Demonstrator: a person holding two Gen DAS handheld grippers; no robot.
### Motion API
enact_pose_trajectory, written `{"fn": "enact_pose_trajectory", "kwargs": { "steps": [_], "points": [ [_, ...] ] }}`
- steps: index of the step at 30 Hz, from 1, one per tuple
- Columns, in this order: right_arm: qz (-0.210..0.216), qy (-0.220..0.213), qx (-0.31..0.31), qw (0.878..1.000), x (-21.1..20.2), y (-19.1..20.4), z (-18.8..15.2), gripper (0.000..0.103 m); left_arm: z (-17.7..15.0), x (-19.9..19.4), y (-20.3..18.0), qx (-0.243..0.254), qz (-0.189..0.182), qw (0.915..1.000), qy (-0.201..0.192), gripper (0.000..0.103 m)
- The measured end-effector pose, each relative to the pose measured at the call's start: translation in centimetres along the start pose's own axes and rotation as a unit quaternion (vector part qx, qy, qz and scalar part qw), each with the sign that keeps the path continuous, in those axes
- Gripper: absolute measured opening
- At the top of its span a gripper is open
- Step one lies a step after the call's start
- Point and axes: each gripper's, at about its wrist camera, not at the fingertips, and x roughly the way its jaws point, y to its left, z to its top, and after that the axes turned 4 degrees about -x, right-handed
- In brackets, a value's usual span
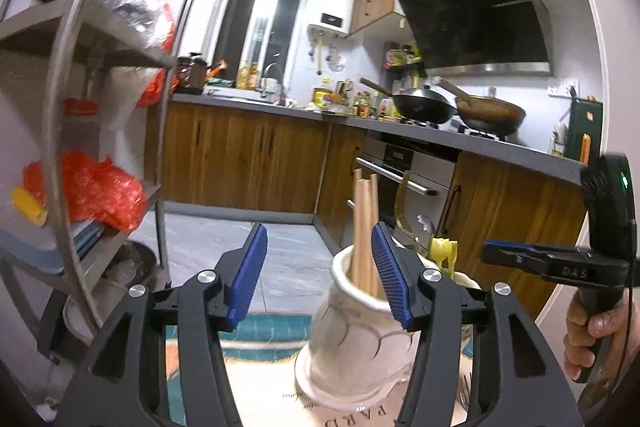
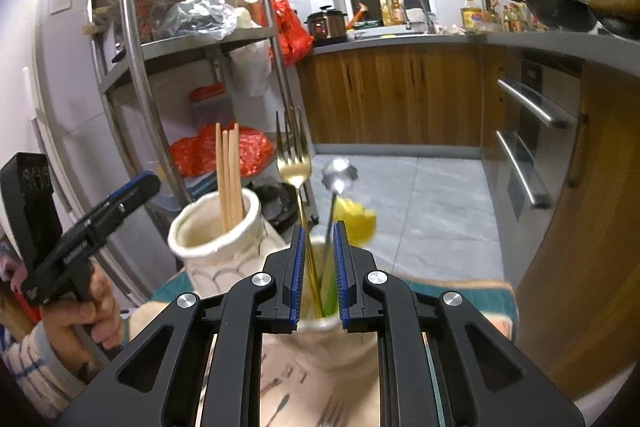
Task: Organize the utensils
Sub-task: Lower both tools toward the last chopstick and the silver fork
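A white ceramic jar (image 1: pixel 356 343) holds several wooden chopsticks (image 1: pixel 364 227); it also shows in the right wrist view (image 2: pixel 216 239) with the chopsticks (image 2: pixel 229 175). My left gripper (image 1: pixel 320 267) is open and empty, its right pad beside the jar's rim. My right gripper (image 2: pixel 319 267) has its jaws narrowly apart around the handles of a gold fork (image 2: pixel 294 155), a silver utensil (image 2: pixel 339 173) and a yellow-headed utensil (image 2: pixel 356 219), which stand in a second holder (image 2: pixel 320 325) under the fingers. Whether the pads press them is unclear. The right gripper shows in the left wrist view (image 1: pixel 496 251).
A metal shelf rack (image 2: pixel 192 39) with bags and boxes stands at the left. Wooden cabinets, an oven (image 1: pixel 404 179) and a counter with woks (image 1: pixel 424 103) run along the back and right. A printed cloth (image 1: pixel 272 359) covers the table.
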Motion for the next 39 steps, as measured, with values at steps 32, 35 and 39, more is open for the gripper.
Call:
{"fn": "enact_pose_trajectory", "kwargs": {
  "steps": [32,35,39],
  "points": [
    [-0.048,0.187,-0.015,0.981,-1.5,4.0,-14.6,0.039,-14.5,-2.5,-5.4,0.105,-0.001,0.9515,0.289,0.041],
    [-0.060,0.184,-0.044,0.980,-1.5,4.6,-14.8,0.036,-14.9,-2.6,-5.5,0.123,0.012,0.9496,0.288,0.026],
    [-0.050,0.191,-0.054,0.979,-1.4,4.5,-14.6,0.019,-14.7,-3.2,-4.8,0.122,0.009,0.9494,0.289,0.014]
  ]
}}
